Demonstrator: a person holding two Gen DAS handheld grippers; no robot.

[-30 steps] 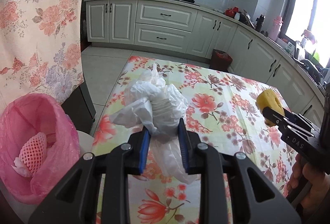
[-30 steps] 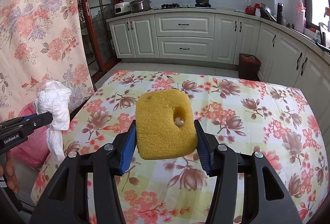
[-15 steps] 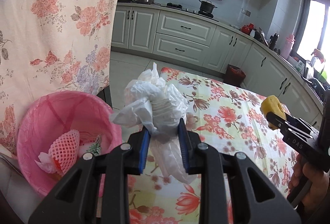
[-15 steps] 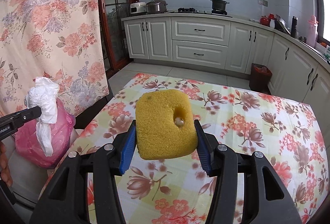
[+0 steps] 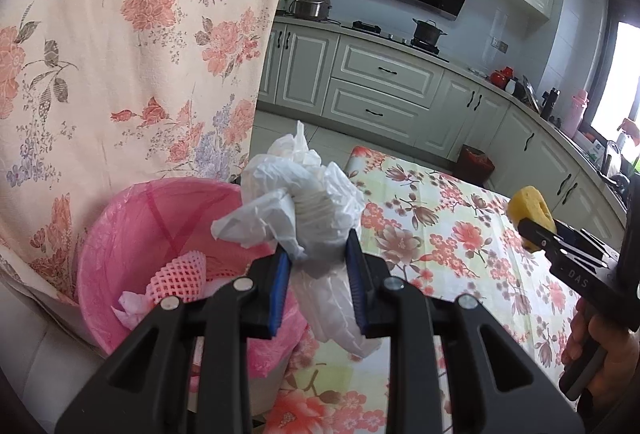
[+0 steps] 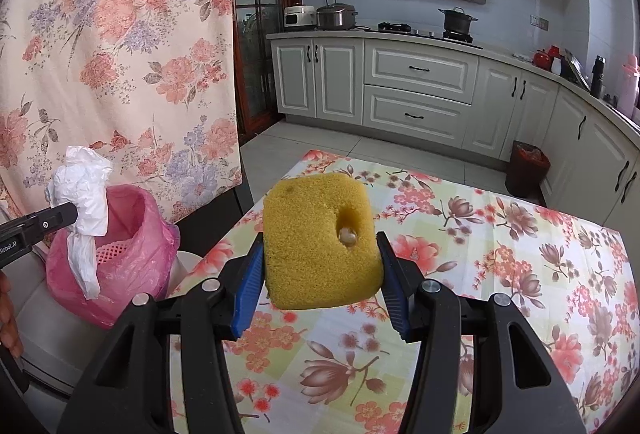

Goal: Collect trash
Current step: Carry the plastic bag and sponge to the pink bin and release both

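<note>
Left wrist view, and the left gripper (image 5: 316, 266) has its blue pads squeezed in narrow on a crumpled white plastic bag (image 5: 298, 210), the wad bulging out above the fingers and a tail of it dangling below. It hangs right at the rim of the pink-lined trash bin (image 5: 132, 234), which sits beside the table edge with a pink foam net (image 5: 180, 276) and some paper already inside. Over on the right of this view, the right gripper (image 5: 532, 230) shows side-on with its yellow load. From the right wrist view, the right gripper (image 6: 320, 274) stands about half spread, both pads pressed flat against the sides of a yellow sponge (image 6: 320, 242) with a round hole in its face, held up over the floral tablecloth (image 6: 500, 274). The white bag (image 6: 82, 194) shows at far left, right over the bin (image 6: 116, 266).
</note>
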